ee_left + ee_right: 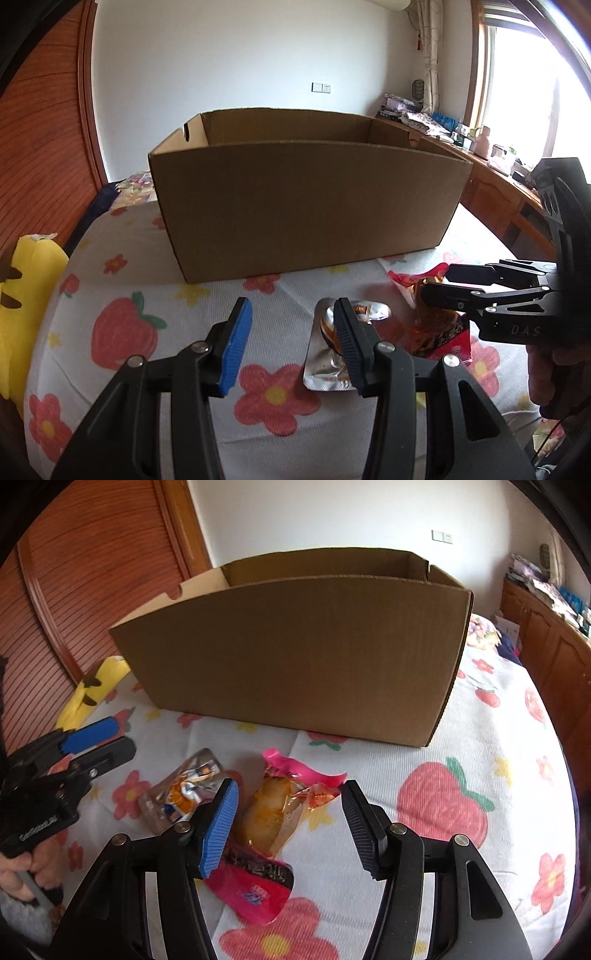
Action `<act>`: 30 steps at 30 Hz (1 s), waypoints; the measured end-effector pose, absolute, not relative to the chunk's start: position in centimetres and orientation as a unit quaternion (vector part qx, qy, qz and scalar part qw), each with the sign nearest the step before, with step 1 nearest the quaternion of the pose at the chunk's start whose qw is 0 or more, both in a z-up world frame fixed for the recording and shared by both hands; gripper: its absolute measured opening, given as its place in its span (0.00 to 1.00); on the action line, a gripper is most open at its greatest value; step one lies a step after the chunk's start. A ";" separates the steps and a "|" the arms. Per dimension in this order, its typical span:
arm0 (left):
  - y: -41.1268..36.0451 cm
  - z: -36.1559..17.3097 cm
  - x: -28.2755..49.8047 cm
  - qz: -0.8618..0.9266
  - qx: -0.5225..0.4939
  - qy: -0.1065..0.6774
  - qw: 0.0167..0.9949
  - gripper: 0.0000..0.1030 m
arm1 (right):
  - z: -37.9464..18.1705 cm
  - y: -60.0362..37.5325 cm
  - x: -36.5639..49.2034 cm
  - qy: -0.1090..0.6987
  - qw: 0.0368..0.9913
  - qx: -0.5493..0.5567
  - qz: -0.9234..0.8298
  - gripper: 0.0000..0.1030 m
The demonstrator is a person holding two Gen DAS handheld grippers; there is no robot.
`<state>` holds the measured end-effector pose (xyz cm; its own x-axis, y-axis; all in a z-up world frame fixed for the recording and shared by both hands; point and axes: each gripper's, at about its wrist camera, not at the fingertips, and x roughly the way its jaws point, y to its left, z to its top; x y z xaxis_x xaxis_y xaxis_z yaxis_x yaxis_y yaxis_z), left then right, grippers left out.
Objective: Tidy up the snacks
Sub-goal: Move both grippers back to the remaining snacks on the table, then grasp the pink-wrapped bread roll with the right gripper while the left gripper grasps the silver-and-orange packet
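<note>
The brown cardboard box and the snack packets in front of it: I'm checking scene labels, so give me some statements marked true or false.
1. The brown cardboard box stands open-topped on the flower-printed bedsheet. True.
2. The pink-wrapped bread packet lies inside the box. False: it lies on the sheet in front of the box.
3. The right gripper grips the bread packet. False: its jaws stand open around it.
4. The silver foil snack packet lies by the left gripper. True.
5. A yellow plush toy lies at the bed's edge. True.
</note>
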<state>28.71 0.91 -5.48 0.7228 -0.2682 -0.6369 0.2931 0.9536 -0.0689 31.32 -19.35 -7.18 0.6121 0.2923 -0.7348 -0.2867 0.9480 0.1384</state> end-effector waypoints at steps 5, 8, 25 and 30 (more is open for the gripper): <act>0.8 -5.9 28.7 -0.154 0.014 0.345 0.926 0.45 | -7.8 -19.3 31.6 0.418 0.894 0.006 0.163 0.60; 0.6 -5.9 28.8 -0.157 0.013 0.347 0.925 0.45 | -8.2 -19.2 31.7 0.426 0.888 0.008 0.172 0.61; -0.7 -6.1 28.7 -0.172 0.011 0.363 0.916 0.45 | -8.9 -18.2 31.7 0.430 0.878 0.001 0.211 0.43; -1.4 -5.9 28.6 -0.185 0.013 0.372 0.910 0.45 | -8.6 -18.3 31.1 0.429 0.877 -0.007 0.214 0.39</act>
<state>28.57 -1.41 -5.85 0.6549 -0.3273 -0.6812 0.3473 0.9309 -0.1133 31.09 -18.31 -8.56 0.5395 0.3693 -0.7567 -0.3816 0.9083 0.1712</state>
